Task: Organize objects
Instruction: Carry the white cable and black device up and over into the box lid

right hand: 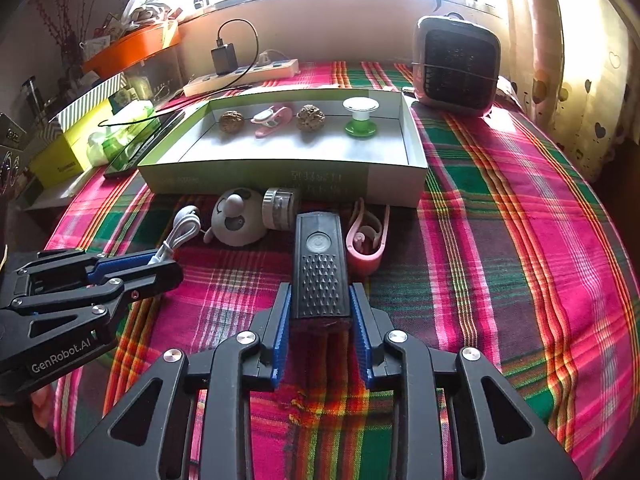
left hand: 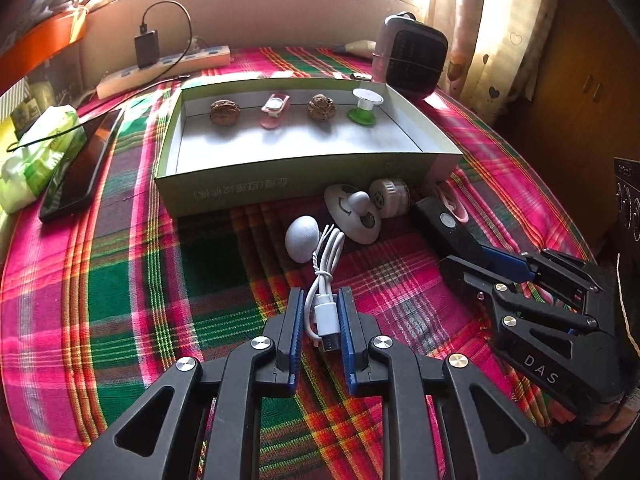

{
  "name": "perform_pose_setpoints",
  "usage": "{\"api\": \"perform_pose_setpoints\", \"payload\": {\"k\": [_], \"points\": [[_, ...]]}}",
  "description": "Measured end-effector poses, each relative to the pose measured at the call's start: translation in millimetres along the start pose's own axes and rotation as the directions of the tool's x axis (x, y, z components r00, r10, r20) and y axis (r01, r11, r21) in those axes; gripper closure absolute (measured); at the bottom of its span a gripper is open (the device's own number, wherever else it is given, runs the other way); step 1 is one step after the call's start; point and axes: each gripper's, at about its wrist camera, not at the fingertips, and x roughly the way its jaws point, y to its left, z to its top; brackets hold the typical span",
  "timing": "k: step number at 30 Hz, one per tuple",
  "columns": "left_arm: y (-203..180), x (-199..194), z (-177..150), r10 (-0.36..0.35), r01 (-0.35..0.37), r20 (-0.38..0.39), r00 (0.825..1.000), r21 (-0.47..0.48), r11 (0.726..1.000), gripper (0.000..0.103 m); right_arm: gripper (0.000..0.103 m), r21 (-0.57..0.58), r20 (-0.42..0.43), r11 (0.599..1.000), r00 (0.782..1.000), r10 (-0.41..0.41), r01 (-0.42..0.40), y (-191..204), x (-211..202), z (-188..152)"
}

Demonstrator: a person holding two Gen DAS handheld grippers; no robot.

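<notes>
My left gripper (left hand: 320, 300) is shut on a coiled white USB cable (left hand: 325, 280) low over the plaid cloth. My right gripper (right hand: 320, 296) is shut on the near end of a black bar-shaped light (right hand: 320, 264). An open green-sided box (left hand: 304, 182) holds two walnuts (left hand: 225, 112), a pink clip (left hand: 274, 110) and a green-and-white spool (left hand: 365, 106). In front of the box lie a white egg-shaped object (left hand: 302, 238), a panda-face toy (left hand: 354, 212), a round white dial (left hand: 388, 196) and a pink clip (right hand: 366, 240).
A phone (left hand: 82, 168) and a tissue pack (left hand: 36, 152) lie left of the box. A power strip with charger (left hand: 164, 68) sits at the back, a small heater (right hand: 456, 68) back right. Yellow boxes (right hand: 68, 152) stand at the left edge.
</notes>
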Motion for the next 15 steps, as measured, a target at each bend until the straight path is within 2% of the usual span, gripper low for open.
{"api": "perform_pose_setpoints", "payload": {"k": [9, 15], "points": [[-3, -4, -8, 0.012, -0.012, 0.011, 1.000, -0.006, 1.000, 0.088, 0.074, -0.033, -0.009, 0.999, 1.000, 0.006, -0.006, -6, -14, -18], [-9, -3, -9, 0.011, -0.012, 0.026, 1.000, 0.030, 0.999, 0.077, 0.073, -0.048, -0.002, 0.999, 1.000, 0.012, -0.012, -6, -12, -16]]}}
